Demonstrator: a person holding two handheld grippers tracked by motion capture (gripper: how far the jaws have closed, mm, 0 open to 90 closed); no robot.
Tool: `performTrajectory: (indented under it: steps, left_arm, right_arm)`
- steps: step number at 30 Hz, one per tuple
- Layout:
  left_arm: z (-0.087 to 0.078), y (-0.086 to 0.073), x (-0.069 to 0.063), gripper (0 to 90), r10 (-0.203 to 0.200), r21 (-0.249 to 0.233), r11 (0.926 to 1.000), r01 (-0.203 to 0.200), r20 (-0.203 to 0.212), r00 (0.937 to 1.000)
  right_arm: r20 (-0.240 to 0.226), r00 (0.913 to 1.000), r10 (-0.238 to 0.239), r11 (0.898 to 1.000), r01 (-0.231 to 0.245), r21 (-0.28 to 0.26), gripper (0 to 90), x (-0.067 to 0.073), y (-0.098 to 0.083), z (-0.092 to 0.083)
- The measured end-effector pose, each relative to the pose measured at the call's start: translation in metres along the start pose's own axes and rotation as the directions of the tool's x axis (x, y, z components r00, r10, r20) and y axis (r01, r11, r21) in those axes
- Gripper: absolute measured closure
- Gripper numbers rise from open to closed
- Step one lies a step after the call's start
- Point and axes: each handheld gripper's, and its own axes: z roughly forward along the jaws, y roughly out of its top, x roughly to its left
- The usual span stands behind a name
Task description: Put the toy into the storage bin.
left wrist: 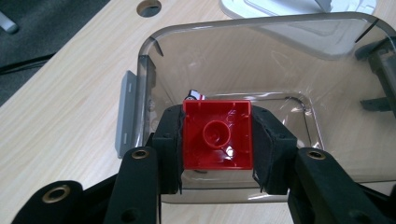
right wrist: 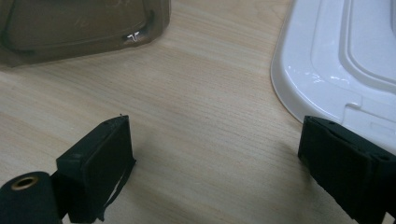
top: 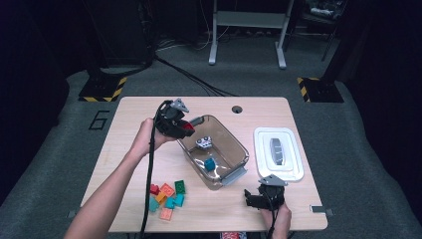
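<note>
Left gripper (left wrist: 217, 140) clamped on red brick (left wrist: 217, 135), over bin (left wrist: 144, 60). Right gripper (right wrist: 215, 168) wide, empty, near lid (right wrist: 327, 56)

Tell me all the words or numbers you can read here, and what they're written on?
"6": a big dark number on the grey floor mat, left of the table.
The small white thing inside the clear bin has dark marks, too small to read.
Nothing is written on the red brick, the loose bricks or the white lid.
</note>
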Motion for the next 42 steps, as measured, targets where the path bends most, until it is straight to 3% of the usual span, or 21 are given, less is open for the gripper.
performTrajectory:
  steps: [14, 22, 25, 33, 42]
  left_arm:
    - [0.033, -0.021, 0.006, 58.5, -0.046, 0.102, 0.9938, 0.043, 0.03, 0.9985]
    - [0.037, -0.023, 0.007, 58.0, -0.054, 0.147, 0.988, 0.047, 0.049, 0.9973]
    - [0.037, -0.023, 0.007, 50.4, -0.056, 0.162, 0.9857, 0.048, 0.046, 0.9974]
    - [0.023, -0.026, 0.004, 27.1, -0.072, 0.134, 0.9886, 0.068, 0.023, 0.9972]
    - [-0.015, -0.046, -0.003, 23.0, -0.077, 0.07, 0.9945, 0.078, -0.017, 0.9969]
  right_arm:
    - [0.0, 1.0, 0.0, 1.0, 0.0, 0.0, 9.2, 0.0, 0.0, 0.0]
    - [-0.004, 1.0, 0.0, 1.0, 0.0, 0.001, 9.2, 0.0, 0.0, 0.0]
    - [-0.002, 1.0, -0.002, 1.0, 0.002, 0.0, 9.2, 0.0, 0.0, 0.0]
    - [-0.004, 1.0, -0.003, 1.0, 0.003, -0.001, 9.2, 0.0, 0.0, 0.0]
    - [-0.003, 1.0, -0.001, 1.0, 0.001, 0.0, 9.2, 0.0, 0.0, 0.0]
